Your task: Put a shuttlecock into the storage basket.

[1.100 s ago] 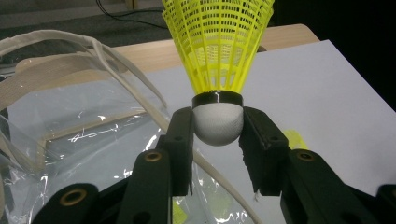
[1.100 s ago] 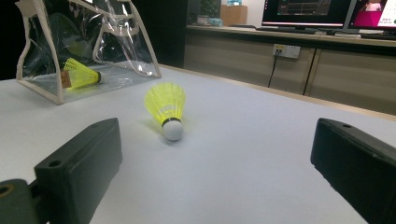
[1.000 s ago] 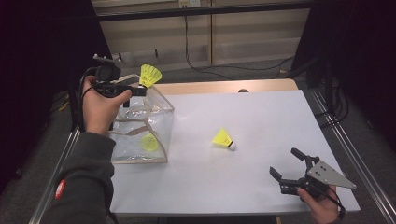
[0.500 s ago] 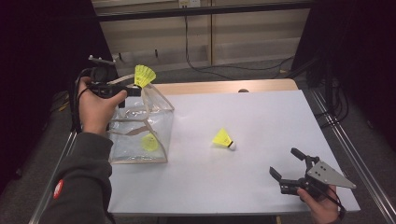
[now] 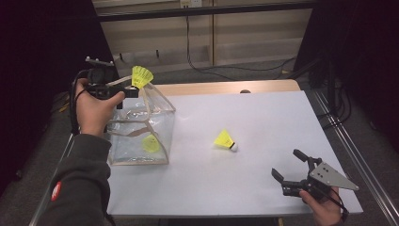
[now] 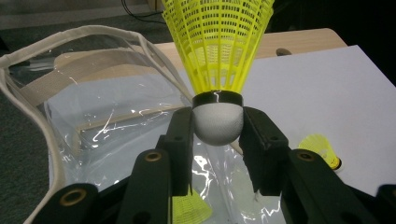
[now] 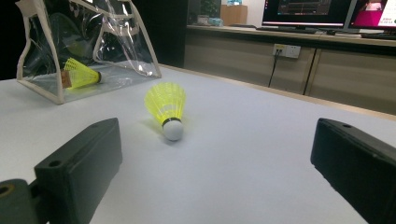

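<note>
My left gripper [image 5: 131,91] [image 6: 217,128] is shut on the white cork of a yellow shuttlecock [image 5: 141,76] [image 6: 217,51], skirt up, held over the open top of a clear plastic bag [image 5: 141,127] [image 6: 93,107] at the table's left. A second yellow shuttlecock [image 5: 151,143] [image 7: 79,73] lies inside the bag. A third shuttlecock [image 5: 225,140] [image 7: 167,108] lies on the white table near the middle. My right gripper [image 5: 289,165] [image 7: 219,163] rests open at the front right, jaws wide, pointing toward that loose shuttlecock but well short of it.
The white table top [image 5: 263,117] ends in a wooden strip [image 5: 226,87] at the back. A metal rail [image 5: 348,146] runs along the right side. Cabinets and cables [image 5: 202,42] stand beyond the table.
My left gripper has drifted slightly left and up with the shuttlecock, staying above the bag's opening. The right gripper has not moved.
</note>
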`<state>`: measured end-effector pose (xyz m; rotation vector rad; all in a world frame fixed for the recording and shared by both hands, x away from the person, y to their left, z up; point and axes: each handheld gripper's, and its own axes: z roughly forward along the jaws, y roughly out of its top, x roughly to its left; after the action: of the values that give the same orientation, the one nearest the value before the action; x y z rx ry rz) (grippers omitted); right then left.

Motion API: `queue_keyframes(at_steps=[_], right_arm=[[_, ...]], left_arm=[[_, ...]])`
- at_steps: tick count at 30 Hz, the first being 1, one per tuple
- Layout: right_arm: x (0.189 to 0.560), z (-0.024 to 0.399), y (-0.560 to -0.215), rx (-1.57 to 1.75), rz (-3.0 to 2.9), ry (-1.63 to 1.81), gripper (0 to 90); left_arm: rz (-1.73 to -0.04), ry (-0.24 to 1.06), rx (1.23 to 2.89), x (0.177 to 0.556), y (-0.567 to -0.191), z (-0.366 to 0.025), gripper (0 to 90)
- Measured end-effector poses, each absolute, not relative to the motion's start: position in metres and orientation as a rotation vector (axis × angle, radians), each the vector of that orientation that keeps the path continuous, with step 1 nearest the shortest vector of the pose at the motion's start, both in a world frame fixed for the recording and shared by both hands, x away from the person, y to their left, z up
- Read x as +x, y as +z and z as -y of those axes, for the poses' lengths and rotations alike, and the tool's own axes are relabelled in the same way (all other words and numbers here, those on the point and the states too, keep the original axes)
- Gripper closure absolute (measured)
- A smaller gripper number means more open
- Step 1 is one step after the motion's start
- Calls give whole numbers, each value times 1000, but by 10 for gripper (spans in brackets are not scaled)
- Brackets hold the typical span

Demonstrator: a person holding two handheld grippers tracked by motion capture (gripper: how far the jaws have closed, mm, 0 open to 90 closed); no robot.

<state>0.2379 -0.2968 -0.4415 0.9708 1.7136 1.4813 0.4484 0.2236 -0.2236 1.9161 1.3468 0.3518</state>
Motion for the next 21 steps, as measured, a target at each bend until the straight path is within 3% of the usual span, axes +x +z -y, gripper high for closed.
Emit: queue_keyframes(at_steps=[21], right_arm=[[238, 295, -442, 968, -1715, 1484, 19]], left_arm=[[-1398, 392, 1904, 451, -231, -237, 650]])
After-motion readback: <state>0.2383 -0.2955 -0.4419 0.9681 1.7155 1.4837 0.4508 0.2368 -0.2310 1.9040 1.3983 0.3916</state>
